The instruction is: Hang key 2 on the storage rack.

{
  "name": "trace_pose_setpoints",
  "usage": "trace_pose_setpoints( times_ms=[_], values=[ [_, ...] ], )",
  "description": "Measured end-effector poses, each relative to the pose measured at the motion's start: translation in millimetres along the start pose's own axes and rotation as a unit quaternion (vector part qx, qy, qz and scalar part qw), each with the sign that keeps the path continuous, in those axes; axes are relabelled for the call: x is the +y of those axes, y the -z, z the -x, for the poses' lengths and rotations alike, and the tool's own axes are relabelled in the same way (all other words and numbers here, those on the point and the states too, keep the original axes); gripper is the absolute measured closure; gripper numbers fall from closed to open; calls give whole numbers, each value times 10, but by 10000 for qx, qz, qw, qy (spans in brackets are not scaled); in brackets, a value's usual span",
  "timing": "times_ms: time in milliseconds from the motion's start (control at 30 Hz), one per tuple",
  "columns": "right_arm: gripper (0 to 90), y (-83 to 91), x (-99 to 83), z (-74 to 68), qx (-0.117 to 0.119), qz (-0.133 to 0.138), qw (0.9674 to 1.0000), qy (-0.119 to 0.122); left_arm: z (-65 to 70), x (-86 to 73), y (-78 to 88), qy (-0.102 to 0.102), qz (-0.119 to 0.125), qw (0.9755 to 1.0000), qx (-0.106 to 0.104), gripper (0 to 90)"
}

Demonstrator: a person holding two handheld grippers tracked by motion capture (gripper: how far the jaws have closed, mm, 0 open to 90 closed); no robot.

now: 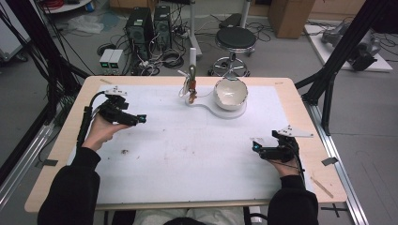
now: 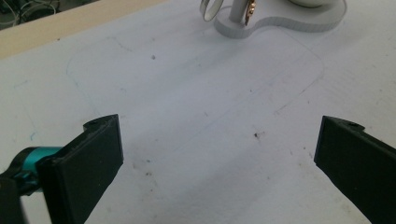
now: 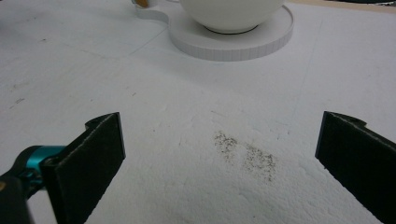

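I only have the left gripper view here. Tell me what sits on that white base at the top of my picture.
Observer: A white bowl sits on the round end of the white base, near the far edge of the table.
Operator: Report where the right gripper is.
Observer: The right gripper lies low at the near right of the table, apart from the bowl, and points left across the table.
Operator: Give me its fingers.
Observer: In the right gripper view its fingers stand wide apart with nothing between them.
Operator: Now the thin post beside the bowl.
Observer: The post rises from the narrow end of the base, with rings hanging on it.
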State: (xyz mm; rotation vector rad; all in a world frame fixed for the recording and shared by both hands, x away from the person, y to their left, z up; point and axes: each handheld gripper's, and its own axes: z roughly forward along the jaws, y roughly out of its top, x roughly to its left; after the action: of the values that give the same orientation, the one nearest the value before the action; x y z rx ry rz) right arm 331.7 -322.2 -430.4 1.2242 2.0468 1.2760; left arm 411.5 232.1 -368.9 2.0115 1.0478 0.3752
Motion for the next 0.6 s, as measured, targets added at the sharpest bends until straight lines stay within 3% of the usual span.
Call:
trace_pose_setpoints(
  times_ms=[433,600],
  values=[
    [5,0,-5,-10,-24,-56,10000,53,20,-313,116,-20,-302,9995,18,17],
    [5,-6,-9,-14,-33,-105,9999,67,52,-442,176,-12,-219,9997,106,17]
  ],
)
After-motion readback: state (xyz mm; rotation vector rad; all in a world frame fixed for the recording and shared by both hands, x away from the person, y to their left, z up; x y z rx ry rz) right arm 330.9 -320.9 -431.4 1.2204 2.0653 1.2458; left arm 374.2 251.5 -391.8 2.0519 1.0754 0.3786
